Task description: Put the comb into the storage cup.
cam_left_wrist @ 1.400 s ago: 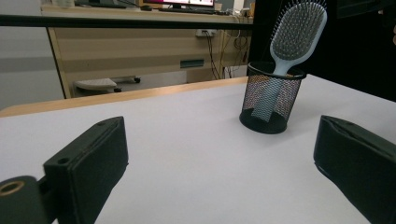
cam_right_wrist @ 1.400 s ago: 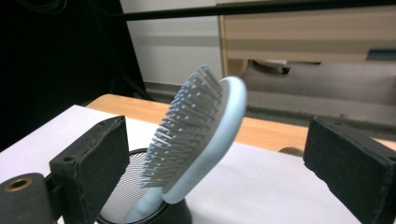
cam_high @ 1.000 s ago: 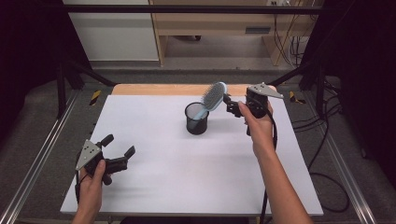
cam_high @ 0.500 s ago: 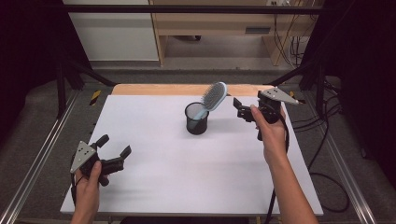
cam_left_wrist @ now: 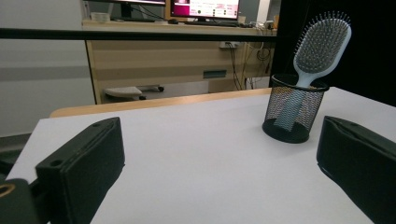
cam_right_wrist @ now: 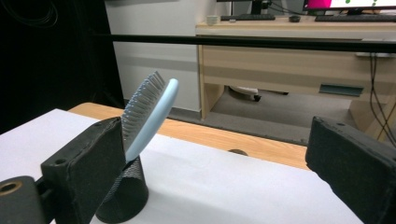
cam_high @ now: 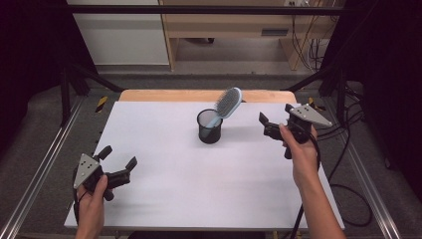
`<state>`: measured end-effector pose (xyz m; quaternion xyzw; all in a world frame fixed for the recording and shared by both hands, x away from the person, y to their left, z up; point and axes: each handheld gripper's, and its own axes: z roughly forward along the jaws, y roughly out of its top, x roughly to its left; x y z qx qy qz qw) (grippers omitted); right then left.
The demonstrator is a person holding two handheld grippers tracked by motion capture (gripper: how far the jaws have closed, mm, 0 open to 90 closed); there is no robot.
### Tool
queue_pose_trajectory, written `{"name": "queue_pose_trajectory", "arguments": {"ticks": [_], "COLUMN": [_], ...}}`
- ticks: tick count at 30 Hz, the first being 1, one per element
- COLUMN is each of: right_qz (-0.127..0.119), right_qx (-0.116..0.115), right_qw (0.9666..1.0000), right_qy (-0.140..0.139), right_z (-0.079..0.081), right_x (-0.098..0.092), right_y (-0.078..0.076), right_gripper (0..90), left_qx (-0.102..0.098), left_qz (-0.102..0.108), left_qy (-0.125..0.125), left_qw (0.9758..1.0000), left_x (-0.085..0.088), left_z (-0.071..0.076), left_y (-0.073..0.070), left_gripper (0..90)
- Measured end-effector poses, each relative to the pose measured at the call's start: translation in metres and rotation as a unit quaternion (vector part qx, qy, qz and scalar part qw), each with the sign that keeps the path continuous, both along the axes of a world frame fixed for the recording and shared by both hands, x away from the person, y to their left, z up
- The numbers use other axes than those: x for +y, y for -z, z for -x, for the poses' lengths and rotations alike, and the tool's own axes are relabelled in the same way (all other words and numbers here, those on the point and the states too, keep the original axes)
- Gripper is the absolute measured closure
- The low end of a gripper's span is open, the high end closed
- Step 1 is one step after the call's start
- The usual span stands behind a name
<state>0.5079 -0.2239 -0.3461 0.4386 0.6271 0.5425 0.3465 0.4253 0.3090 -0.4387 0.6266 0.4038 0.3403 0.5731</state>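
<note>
Since a second ago, the right gripper (cam_high: pixel 271 125) has let go of the light blue plastic hairbrush (cam_high: pixel 227 104) and pulled back to the right side of the white table (cam_high: pixel 199 184). Its jaws are spread wide with nothing between them. The brush now stands by itself, handle down, in the round black wire-mesh cup (cam_high: pixel 209 126). It leans up and to the right, with its bristly head sticking out over the rim. The cup sits near the far middle of the table.

The left gripper (cam_high: pixel 118 166) has slid a bit lower, near the front left corner, well apart from the cup. Its jaws are spread open too, holding nothing.

I think the brush is already in and the job is nearly over. The best thing now is to keep moving the right gripper away slowly and high enough that it does not bump the brush head. The cup looks light and the brush leans, so a small knock could tip both over.
</note>
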Motion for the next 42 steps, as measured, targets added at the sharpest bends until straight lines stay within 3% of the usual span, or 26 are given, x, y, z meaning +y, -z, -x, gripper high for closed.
{"name": "queue_pose_trajectory", "arguments": {"ticks": [7,14,20,33,42], "right_qz": [0.004,0.004,0.004,0.022,0.036], "right_qx": [-0.007,-0.007,-0.01,-0.002,-0.003], "right_qw": [0.9999,0.9998,0.9998,0.9997,0.9993], "right_qy": [0.008,0.015,0.014,0.013,0.014], "right_z": [0.014,0.028,0.04,0.062,0.065], "right_x": [-0.018,-0.029,-0.035,-0.042,-0.045], "right_y": [0.007,0.017,0.025,0.064,0.084], "right_gripper": [4.8,4.5,4.1,4.2,4.4], "left_qx": [-0.002,0.005,0.003,0.0,0.002], "left_qz": [-0.006,0.006,0.006,0.02,0.029], "left_qy": [-0.001,-0.004,-0.019,-0.009,0.001], "left_qw": [1.0,1.0,0.9998,0.9998,0.9996], "left_x": [0.001,0.004,0.018,0.021,0.02], "left_z": [-0.001,-0.002,0.009,0.007,0.008], "left_y": [0.002,0.001,0.001,0.0,0.001], "left_gripper": [1.0,1.1,1.9,1.8,1.8]}}
